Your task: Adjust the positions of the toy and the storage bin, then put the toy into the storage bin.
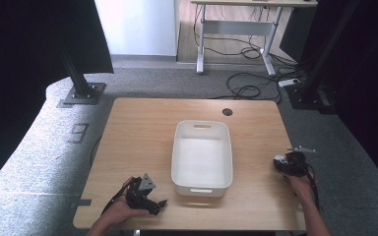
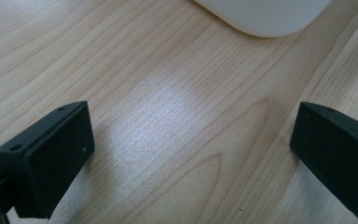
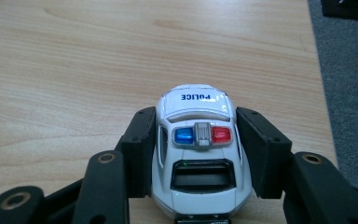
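Note:
A white toy police car [image 3: 198, 154], with blue and red roof lights and "POLICE" on its hood, sits between the jaws of my right gripper [image 3: 197, 126]. Both black pads press on its sides, just above the wooden table. In the high view that right gripper [image 1: 283, 162] is near the table's right edge, right of the white bin [image 1: 176, 157]. My left gripper [image 1: 157, 204] rests near the front edge, left of the bin. In the left gripper view its jaws [image 2: 191, 130] stand wide apart over bare wood, with nothing between them.
The white bin [image 2: 265, 16] is empty and stands mid-table, its near corner just ahead of the left gripper. A round cable hole [image 1: 227, 112] lies at the table's back. Grey carpet [image 3: 349, 79] begins right past the table edge beside the car.

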Demonstrator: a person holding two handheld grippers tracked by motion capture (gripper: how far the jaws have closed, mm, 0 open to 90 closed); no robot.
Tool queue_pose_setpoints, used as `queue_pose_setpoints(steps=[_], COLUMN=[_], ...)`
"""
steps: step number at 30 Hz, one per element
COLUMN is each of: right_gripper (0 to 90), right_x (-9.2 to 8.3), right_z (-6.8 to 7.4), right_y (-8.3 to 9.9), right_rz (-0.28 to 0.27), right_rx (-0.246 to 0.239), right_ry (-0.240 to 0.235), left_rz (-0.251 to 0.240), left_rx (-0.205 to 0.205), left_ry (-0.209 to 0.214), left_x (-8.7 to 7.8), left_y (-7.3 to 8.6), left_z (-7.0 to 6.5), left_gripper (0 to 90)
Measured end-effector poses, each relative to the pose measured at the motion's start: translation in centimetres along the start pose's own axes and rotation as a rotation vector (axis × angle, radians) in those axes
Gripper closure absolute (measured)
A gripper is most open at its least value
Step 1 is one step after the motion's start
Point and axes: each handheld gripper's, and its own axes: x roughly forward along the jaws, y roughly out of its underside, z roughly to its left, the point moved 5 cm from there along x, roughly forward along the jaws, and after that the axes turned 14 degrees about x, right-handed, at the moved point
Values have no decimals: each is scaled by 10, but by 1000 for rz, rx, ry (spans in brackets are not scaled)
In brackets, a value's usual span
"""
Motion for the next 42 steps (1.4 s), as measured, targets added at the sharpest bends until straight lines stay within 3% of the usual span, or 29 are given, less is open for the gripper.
queue_pose_setpoints(steps=[14, 42], right_gripper=[500, 501], right_x=[-15, -46], right_z=[1, 22], right_y=[-6, -20], right_rz=[-30, -114], right_rx=[23, -9], right_ry=[-55, -124], left_rz=[1, 1], left_rx=[0, 3], left_ry=[1, 4], left_x=[0, 0], left_y=[0, 0], left_z=[0, 0], left_gripper=[0, 0])
